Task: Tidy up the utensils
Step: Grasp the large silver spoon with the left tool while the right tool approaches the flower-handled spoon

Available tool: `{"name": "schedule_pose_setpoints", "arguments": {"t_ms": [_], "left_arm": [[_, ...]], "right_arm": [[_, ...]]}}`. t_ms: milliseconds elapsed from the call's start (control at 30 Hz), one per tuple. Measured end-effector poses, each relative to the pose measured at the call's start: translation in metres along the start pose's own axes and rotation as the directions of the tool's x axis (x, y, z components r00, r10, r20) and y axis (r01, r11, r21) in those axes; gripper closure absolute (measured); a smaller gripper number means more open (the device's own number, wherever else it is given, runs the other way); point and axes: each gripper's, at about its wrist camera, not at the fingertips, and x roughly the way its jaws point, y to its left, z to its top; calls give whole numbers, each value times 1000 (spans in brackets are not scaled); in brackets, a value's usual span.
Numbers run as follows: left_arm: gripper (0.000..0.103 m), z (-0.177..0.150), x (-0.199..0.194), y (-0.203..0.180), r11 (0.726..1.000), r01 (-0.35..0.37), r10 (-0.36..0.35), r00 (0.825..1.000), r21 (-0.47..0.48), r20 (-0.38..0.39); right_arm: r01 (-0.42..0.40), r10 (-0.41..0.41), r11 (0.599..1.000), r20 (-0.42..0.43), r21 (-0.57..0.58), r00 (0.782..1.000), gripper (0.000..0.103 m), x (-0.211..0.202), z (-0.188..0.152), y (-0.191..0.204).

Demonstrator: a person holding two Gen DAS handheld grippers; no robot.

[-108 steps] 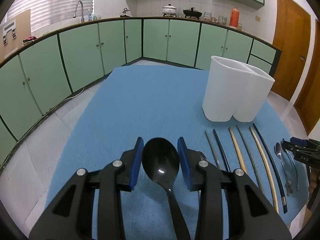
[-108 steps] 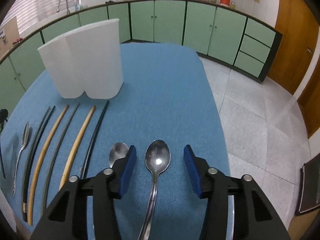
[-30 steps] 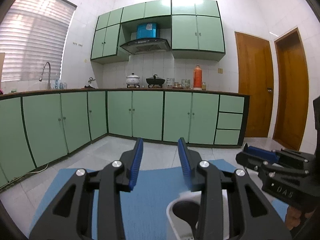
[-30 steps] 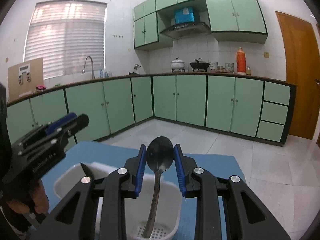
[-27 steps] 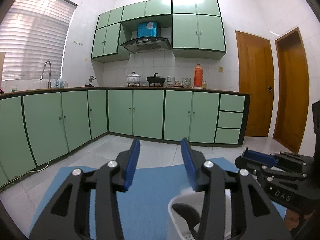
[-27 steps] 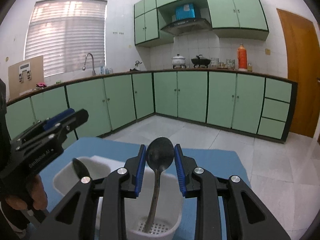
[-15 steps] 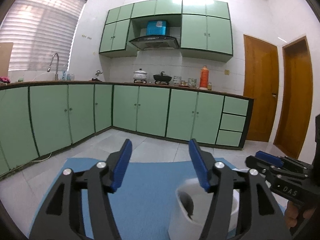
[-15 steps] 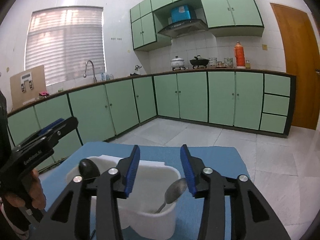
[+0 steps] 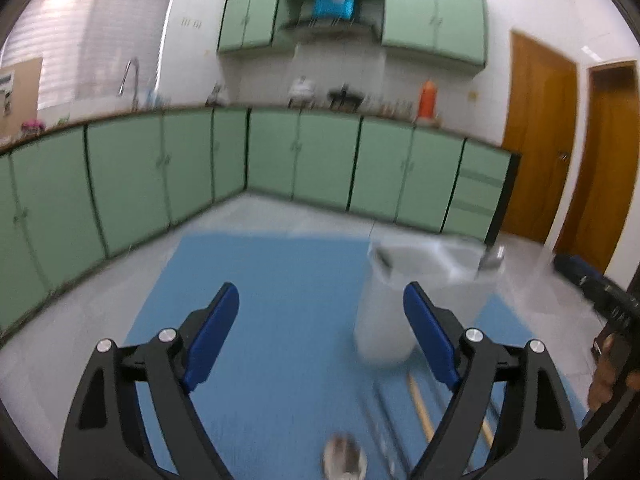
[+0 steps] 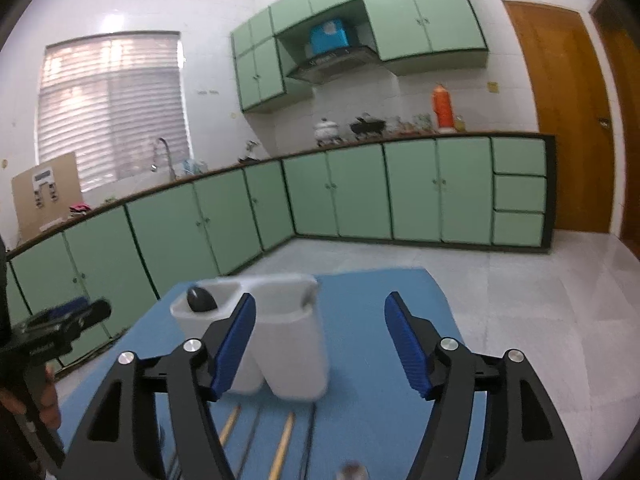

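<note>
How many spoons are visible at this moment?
3: a black spoon in the white holder's left compartment, a metal spoon in the right, another spoon on the blue mat. Others may be hidden.

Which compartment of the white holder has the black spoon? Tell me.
The compartment on the left in the right wrist view: the black spoon sticks up above its rim. The right compartment shows nothing black.

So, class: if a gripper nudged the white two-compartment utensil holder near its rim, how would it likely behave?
The white utensil holder looks tall, thin-walled plastic, so probably light and apt to tip. The black spoon leaning at its rim may add top weight. The blue cloth likely limits sliding.
</note>
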Motion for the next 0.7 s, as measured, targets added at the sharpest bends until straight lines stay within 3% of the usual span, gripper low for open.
{"name": "schedule_pose_setpoints", "arguments": {"t_ms": [100, 200, 367, 700], "left_arm": [[21, -23, -4, 5, 1000, -12, 9, 996, -26, -86], [22, -41, -5, 6, 998, -66, 64, 989, -12, -134], [24, -61, -2, 9, 997, -77, 73, 976, -8, -203], [38, -78, 24, 4, 997, -82, 80, 948, 5, -307]], "right_arm": [[27, -27, 1000, -58, 10, 998, 37, -7, -14, -3], [67, -68, 998, -105, -9, 992, 37, -14, -31, -3], [88, -97, 994, -189, -57, 977, 37, -18, -55, 0], [78, -93, 994, -241, -70, 966, 37, -14, -73, -4]]}}
